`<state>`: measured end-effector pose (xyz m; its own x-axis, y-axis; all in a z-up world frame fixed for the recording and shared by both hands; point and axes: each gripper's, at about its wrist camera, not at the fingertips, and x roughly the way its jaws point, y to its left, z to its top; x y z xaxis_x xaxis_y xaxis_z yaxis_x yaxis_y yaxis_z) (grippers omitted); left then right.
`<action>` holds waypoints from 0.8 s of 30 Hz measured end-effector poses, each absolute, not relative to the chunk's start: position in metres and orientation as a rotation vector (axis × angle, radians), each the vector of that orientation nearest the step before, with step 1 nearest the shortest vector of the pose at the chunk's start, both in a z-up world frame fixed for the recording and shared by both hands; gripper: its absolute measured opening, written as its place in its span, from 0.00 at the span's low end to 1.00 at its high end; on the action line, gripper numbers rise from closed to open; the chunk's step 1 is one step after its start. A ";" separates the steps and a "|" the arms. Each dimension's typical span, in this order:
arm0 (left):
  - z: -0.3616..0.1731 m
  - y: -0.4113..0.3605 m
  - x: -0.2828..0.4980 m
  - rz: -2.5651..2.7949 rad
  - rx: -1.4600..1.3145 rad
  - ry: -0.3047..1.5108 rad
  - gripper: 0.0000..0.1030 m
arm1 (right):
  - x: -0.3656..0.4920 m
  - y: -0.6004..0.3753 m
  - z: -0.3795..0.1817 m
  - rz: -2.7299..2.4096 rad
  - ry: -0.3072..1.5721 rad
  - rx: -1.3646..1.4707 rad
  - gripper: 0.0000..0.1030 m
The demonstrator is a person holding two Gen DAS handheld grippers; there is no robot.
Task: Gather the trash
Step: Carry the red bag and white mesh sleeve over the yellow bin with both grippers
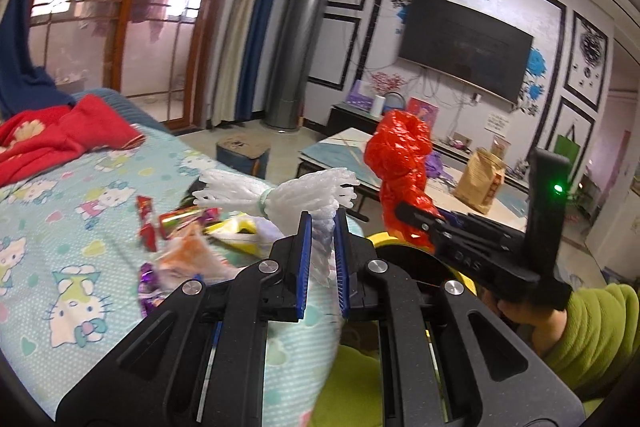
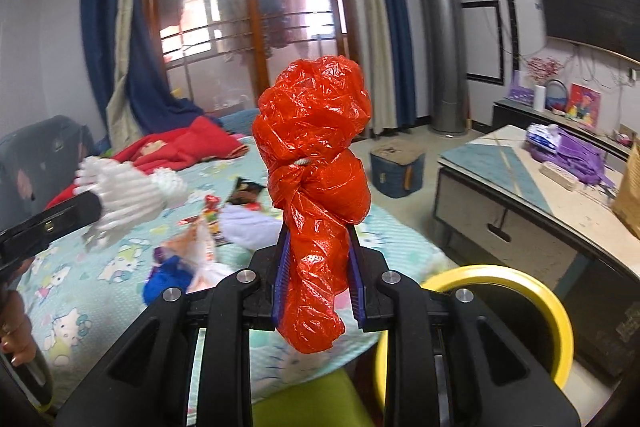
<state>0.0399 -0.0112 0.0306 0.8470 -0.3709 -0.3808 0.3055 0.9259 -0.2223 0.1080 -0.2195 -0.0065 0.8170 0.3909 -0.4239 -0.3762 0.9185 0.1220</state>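
Both grippers grip trash above the bed. Jaws of the left gripper point(image 1: 322, 223) stand nearly closed, pinching the tail of a white foam net point(image 1: 280, 197); the net is bunched with a pale band at its waist and fans out left and right past the pads. Jaws of the right gripper point(image 2: 318, 239) are held a little apart by a knotted red bag point(image 2: 316, 163), whose crumpled bulk rises above the fingers and whose tail hangs below them.

More trash, a heap of wrappers point(image 1: 180, 231), lies on the bed point(image 1: 80, 227) left of and below the jaws, blurred, so single pieces are hard to tell. A yellow-rimmed bin point(image 2: 520, 291) sits near right, below the right gripper, its lower part cut off by the gripper body. A table point(image 2: 520, 187) stands farther right.
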 end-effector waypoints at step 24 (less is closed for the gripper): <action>0.001 -0.109 0.053 -0.695 -0.054 0.501 0.07 | 0.133 -0.323 -0.039 0.122 0.537 0.113 0.23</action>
